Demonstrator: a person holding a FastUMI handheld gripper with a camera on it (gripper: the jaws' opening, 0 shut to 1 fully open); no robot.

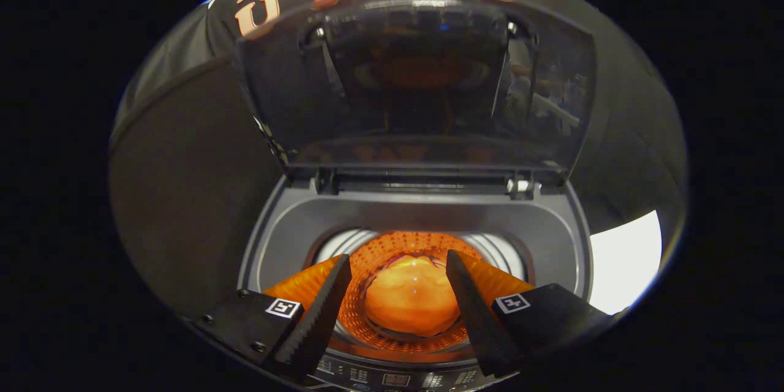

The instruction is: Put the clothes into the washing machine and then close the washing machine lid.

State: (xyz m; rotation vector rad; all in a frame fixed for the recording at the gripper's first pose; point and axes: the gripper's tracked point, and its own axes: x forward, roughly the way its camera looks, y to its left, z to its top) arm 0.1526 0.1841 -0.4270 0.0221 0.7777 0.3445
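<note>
Tool (398, 294) fingers spread apart, empty, above my grey top-loading washing machine (422, 226). Soft orange bundled clothes (411, 301) lie in the drum at 6 o'clock. Glossy dark lid (422, 86), upright at 12, looks light, rigid, slippery; I'd grip its top edge.

Close above washing machine (422, 220), facing down

A black cloth wall (184, 196) hangs behind and on both sides, running from about nine o'clock up over twelve and down to three. A seam (165, 92) crosses it on a slant at around ten o'clock. At about four o'clock, low down, sits a bright white patch (625, 257), flat and featureless; what it is cannot be told.
</note>
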